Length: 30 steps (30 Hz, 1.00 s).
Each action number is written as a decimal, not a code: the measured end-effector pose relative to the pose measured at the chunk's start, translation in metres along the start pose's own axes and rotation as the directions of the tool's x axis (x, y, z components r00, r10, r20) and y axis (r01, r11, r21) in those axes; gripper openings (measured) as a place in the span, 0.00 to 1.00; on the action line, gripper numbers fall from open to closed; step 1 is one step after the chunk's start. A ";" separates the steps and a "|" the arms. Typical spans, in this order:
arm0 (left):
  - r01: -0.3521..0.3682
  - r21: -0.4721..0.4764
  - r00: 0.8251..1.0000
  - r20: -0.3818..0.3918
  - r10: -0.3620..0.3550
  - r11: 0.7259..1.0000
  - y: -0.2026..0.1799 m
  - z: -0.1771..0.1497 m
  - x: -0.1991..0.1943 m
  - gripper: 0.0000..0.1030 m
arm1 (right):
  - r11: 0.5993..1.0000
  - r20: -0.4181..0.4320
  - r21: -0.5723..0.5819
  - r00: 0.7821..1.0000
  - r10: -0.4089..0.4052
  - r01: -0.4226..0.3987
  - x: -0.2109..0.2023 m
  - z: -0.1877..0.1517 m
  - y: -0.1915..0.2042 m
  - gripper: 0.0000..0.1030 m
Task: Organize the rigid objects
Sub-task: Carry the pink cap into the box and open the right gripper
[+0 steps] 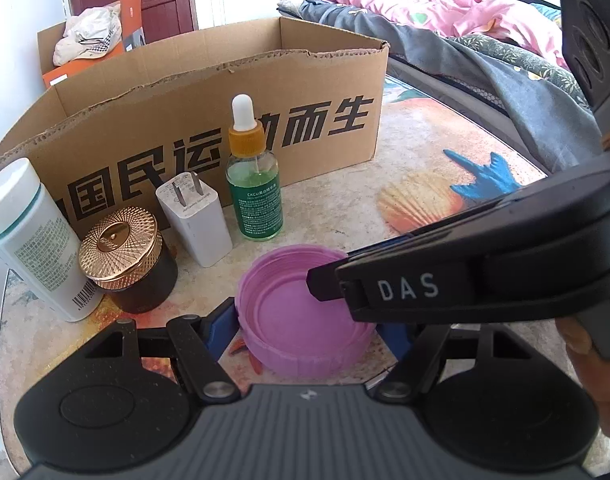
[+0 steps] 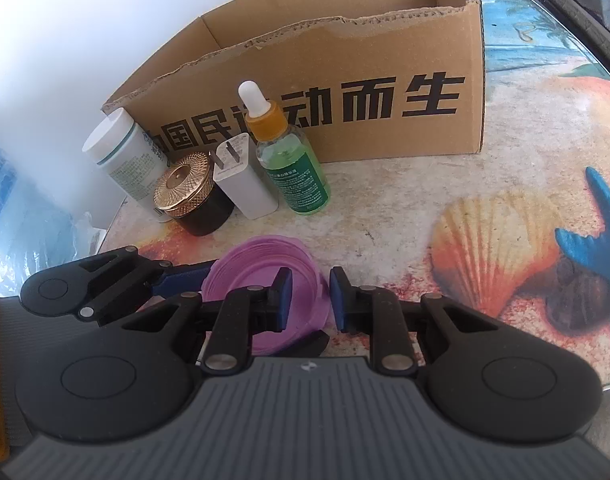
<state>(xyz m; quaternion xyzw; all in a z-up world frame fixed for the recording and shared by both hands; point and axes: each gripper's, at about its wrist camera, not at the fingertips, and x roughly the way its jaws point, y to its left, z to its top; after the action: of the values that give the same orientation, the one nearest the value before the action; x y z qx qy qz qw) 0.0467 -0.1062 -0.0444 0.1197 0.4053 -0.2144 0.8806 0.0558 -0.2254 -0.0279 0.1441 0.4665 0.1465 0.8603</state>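
Two claws are engaged with one purple lid (image 1: 301, 320), which lies upside down on the table (image 1: 405, 152) just in front of a row of small items. The left claw (image 1: 305, 328) is spread wide around the lid, its blue pads (image 1: 219, 328) set against opposite sides of the ribbed outer wall, so the lid appears to be held across its full width. The right claw (image 2: 310, 298) is pressed nearly together, pinching the lid's near-right rim between its blue pads (image 2: 285, 300), one inside the wall and one outside.

Behind the lid, a white bottle (image 1: 29, 236), a dark jar with a gold cap (image 1: 127, 260), a white plug adapter (image 1: 193, 220) and a green dropper bottle (image 1: 255, 184) are stood close together against the front of an open cardboard box (image 1: 209, 92).

The step in hand is judged to be the lifting of the lid for placement in the box or alongside the row. A thin rim pinch is best kept square to the wall, so that the lid is not twisted out. If the lid is to be passed to one claw, the other grip should be released only once the first is firm. The lid should be raised straight up and carried clear of the tall dropper bottle, which could easily be toppled, and of the box's torn front edge.
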 end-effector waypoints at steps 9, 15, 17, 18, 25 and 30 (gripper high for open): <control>-0.023 0.033 0.996 0.090 0.020 0.999 -0.002 0.008 -0.037 0.72 | 0.999 0.064 -0.038 0.998 -0.007 0.009 -0.027 0.003 0.017 0.19; -0.075 0.061 0.977 0.206 0.061 0.995 0.000 0.030 -0.076 0.72 | 0.997 0.160 -0.082 0.987 0.025 -0.012 -0.062 0.022 0.035 0.19; -0.101 0.067 0.966 0.245 0.082 0.993 0.002 0.042 -0.087 0.72 | 0.994 0.197 -0.105 0.980 0.037 -0.016 -0.074 0.033 0.042 0.19; -0.114 0.070 0.961 0.262 0.092 0.991 0.004 0.048 -0.092 0.72 | 0.993 0.216 -0.117 0.975 0.044 -0.019 -0.079 0.039 0.045 0.19; -0.162 0.084 0.943 0.306 0.129 0.983 0.022 0.099 -0.105 0.72 | 0.979 0.259 -0.196 0.960 0.103 -0.052 -0.099 0.100 0.058 0.19; -0.173 0.101 0.954 0.263 0.141 0.980 0.039 0.140 -0.091 0.72 | 0.970 0.218 -0.233 0.969 0.114 -0.061 -0.091 0.151 0.062 0.19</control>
<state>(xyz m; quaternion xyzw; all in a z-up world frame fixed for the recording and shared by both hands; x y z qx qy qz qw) 0.1050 -0.1004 0.1172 0.1771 0.2642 -0.1819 0.9305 0.1283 -0.2205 0.1443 0.0824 0.3372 0.2186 0.9120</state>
